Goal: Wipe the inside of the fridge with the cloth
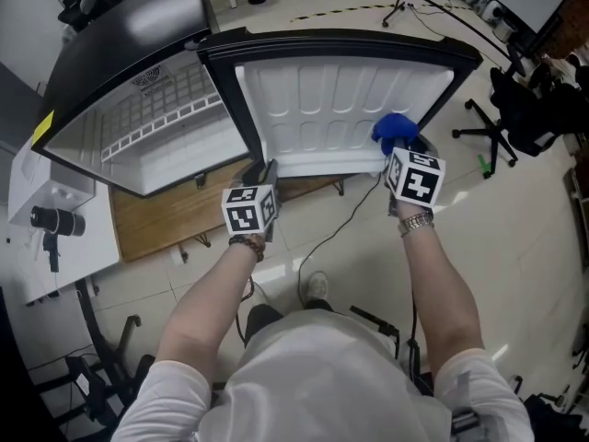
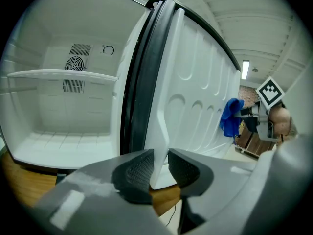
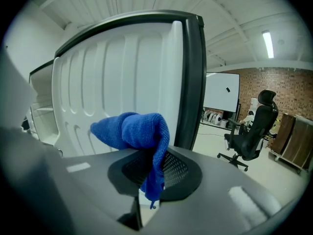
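One blue cloth, soft and bunched into a rounded wad with one corner dangling, is pinched in the right claw. It is held against the white ribbed liner of the single open fridge door, near its outer edge. The left claw, second of two, clamps the liner's lower lip. Inside the fridge is one shelf.

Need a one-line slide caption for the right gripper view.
Right gripper shut on a blue cloth, held before the white inner face of the open fridge door; office chair behind.
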Motion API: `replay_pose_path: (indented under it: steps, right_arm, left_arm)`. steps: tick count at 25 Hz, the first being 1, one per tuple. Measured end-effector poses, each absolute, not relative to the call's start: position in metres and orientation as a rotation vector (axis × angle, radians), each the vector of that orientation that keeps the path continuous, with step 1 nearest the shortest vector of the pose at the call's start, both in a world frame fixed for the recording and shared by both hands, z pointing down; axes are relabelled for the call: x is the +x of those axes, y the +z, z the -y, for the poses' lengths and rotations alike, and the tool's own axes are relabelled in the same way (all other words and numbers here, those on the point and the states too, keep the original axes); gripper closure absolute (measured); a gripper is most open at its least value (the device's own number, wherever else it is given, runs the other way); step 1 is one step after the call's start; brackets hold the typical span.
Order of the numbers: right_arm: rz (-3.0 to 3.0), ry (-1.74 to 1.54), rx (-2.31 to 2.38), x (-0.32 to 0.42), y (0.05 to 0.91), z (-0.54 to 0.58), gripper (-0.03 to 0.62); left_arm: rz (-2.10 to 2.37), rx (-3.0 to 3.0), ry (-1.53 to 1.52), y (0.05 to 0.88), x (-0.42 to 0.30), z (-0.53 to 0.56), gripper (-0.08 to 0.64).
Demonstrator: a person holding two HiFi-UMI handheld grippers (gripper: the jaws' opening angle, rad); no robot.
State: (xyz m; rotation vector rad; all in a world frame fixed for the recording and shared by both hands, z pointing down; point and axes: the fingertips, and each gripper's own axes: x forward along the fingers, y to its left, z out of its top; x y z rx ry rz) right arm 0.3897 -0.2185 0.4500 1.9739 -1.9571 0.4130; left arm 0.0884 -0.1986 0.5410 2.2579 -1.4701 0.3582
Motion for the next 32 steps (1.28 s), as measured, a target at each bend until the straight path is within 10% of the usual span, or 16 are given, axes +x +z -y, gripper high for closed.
replay_pose_path:
  steps: [32]
  right_arm:
    - [2.350,0.427,1.424,0.119,0.482,0.217,0.554]
  left_arm:
    - [1.374,2.347,0.446,0.540,0.091,0.189,0.508]
